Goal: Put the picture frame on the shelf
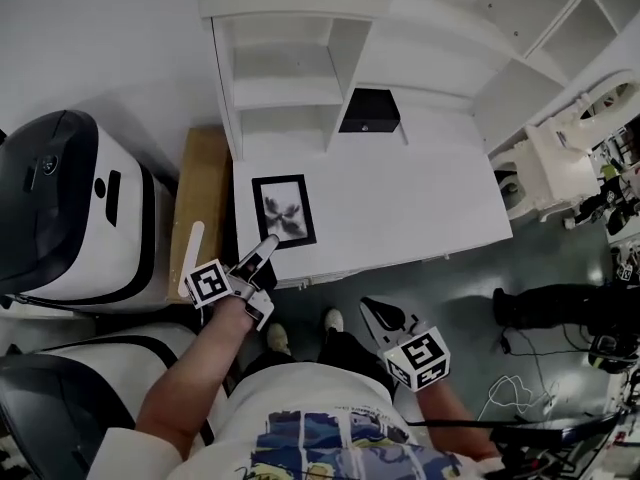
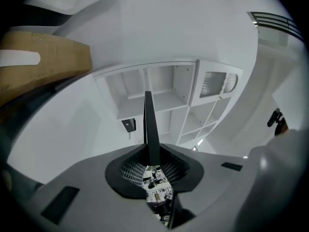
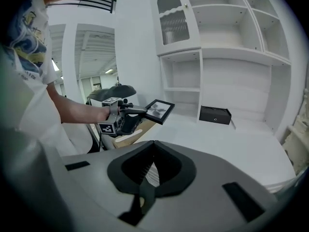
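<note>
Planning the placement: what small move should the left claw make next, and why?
Probably carry the picture frame forward toward the shelf: the left claw clamps its near edge, off the desk, and open compartments lie ahead.

wall (image 1: 100,38): white | floor (image 1: 450,288): grey | desk (image 1: 420,208): white, against wall

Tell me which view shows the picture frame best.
Head view: the whole picture frame faces the camera, left gripper clamping its near edge. Right gripper view shows it small and tilted; left gripper view only edge-on, a dark sliver between the jaws.
</note>
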The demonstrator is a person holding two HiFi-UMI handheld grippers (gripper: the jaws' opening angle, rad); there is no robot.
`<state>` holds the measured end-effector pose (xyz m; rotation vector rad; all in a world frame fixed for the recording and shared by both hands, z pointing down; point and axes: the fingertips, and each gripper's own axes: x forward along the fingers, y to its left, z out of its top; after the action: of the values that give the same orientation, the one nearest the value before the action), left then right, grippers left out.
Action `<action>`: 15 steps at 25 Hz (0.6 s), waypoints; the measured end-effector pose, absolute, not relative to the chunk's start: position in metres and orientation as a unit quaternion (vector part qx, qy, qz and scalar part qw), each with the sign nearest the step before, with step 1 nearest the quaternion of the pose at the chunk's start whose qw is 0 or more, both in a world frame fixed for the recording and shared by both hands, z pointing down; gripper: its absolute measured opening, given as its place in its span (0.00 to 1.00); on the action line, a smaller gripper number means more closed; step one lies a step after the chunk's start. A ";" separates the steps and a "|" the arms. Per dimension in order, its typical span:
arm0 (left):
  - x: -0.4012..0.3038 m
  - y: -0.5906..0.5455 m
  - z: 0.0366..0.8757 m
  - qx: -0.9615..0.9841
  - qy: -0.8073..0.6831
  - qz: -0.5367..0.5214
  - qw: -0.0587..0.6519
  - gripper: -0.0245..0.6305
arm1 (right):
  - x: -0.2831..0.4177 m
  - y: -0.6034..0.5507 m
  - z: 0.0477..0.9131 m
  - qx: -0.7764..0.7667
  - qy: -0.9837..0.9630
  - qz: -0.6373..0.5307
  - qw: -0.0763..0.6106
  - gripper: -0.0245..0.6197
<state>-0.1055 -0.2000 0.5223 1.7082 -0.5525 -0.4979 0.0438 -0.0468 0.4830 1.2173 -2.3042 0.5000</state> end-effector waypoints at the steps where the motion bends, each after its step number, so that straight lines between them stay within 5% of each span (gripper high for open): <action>1: -0.104 -0.212 0.526 0.736 -0.247 -0.213 0.593 0.15 | 0.047 -0.053 0.483 0.444 -0.843 0.185 0.241 0.08; 15: -0.070 -0.349 0.577 0.697 -0.346 -0.250 0.576 0.15 | 0.102 -0.159 0.496 0.365 -0.879 0.177 0.252 0.08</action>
<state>-0.0695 -0.3488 0.5766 1.6318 -0.8100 -0.5859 0.1017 -0.1589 0.4961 0.9927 -2.3893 0.4802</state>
